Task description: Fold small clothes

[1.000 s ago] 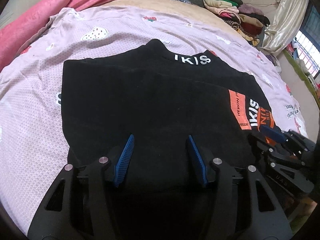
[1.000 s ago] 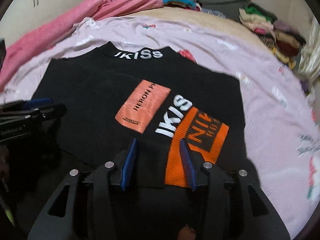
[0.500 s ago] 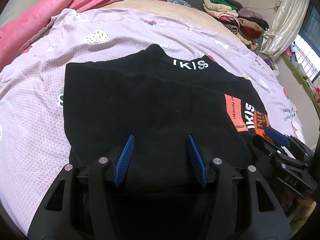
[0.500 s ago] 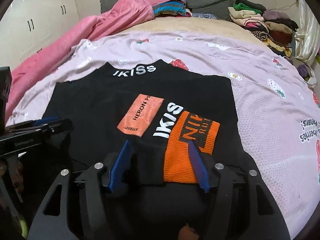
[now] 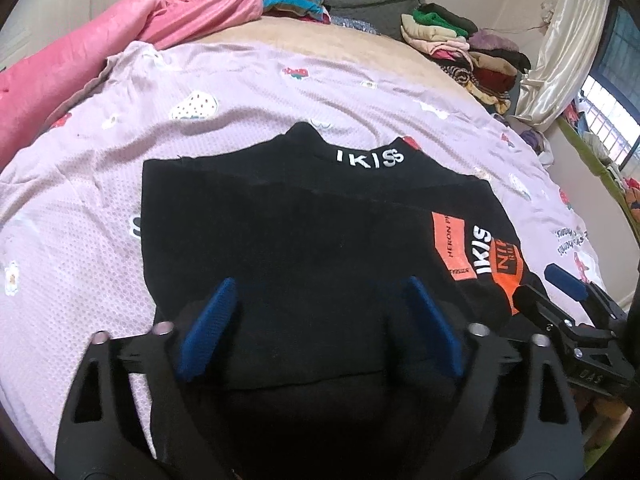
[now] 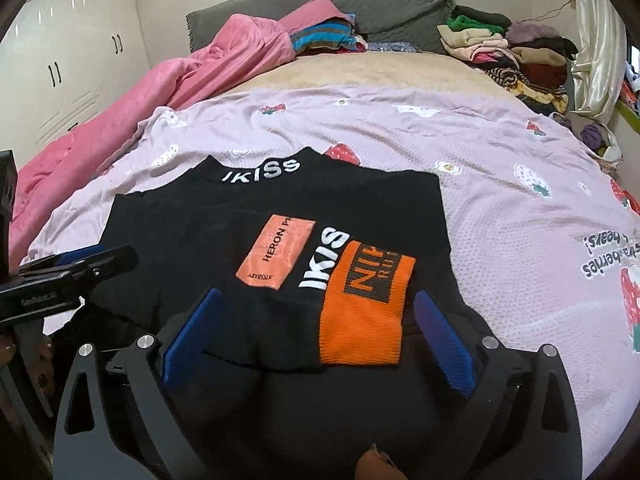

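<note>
A small black top (image 5: 304, 232) with white "IKISS" on its collar and orange patches lies flat on the lilac bedsheet (image 5: 80, 208), sleeves folded in; it also shows in the right wrist view (image 6: 224, 232). My left gripper (image 5: 320, 292) is open and empty over the top's near left hem. My right gripper (image 6: 316, 300) is open and empty over the near right hem, with the orange patch (image 6: 364, 308) between its fingers. Each gripper shows at the edge of the other's view, the right one (image 5: 560, 300) and the left one (image 6: 80, 268).
A pink blanket (image 6: 168, 88) lies along the bed's left side. Folded clothes (image 6: 516, 56) are stacked at the far right, with more (image 6: 324, 38) by the grey headboard (image 6: 384, 4). White wardrobe doors (image 6: 60, 60) stand left. A curtain (image 5: 560, 48) hangs at the right.
Both grippers have pulled back and risen from the top's near hem. The right gripper's jaws have opened wider. The top lies as before.
</note>
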### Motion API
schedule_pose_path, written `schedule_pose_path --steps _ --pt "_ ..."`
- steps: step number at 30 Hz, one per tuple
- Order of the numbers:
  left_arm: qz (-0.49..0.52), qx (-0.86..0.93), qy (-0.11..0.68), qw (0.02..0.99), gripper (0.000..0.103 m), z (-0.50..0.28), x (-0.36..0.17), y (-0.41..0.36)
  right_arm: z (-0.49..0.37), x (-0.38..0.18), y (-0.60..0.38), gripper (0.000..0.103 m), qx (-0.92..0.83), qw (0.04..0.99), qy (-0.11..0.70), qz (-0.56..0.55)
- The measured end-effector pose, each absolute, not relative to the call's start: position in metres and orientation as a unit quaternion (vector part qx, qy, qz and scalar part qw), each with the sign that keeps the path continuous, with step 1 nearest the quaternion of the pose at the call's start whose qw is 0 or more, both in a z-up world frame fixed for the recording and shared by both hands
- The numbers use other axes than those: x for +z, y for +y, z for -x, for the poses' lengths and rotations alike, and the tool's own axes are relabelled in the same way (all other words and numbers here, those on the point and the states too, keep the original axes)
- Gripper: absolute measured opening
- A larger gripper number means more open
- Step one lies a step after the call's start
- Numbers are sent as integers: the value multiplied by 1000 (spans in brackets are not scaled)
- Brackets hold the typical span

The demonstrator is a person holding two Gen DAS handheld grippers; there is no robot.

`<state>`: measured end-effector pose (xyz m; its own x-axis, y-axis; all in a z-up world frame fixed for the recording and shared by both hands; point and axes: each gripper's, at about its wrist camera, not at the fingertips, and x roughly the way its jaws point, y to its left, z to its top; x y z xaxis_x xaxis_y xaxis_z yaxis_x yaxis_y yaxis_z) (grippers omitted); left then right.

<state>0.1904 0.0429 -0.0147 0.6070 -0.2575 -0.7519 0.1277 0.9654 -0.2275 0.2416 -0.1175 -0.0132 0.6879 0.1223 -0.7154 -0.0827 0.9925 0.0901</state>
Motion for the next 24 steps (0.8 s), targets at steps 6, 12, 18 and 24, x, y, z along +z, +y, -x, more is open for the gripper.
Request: schedule_pose_path --steps 6,12,18,24 --pt "61 -84 407 907 93 -186 -4 45 -236 -6 -119 98 52 922 382 -25" --pt "62 -76 396 913 93 -180 5 46 -229 2 -123 98 49 926 373 -28" --pt "54 -78 380 920 93 -170 15 40 -219 12 -127 98 47 931 362 -28" --pt "44 -83 376 922 93 -161 17 32 -210 22 -132 98 45 934 352 -31"
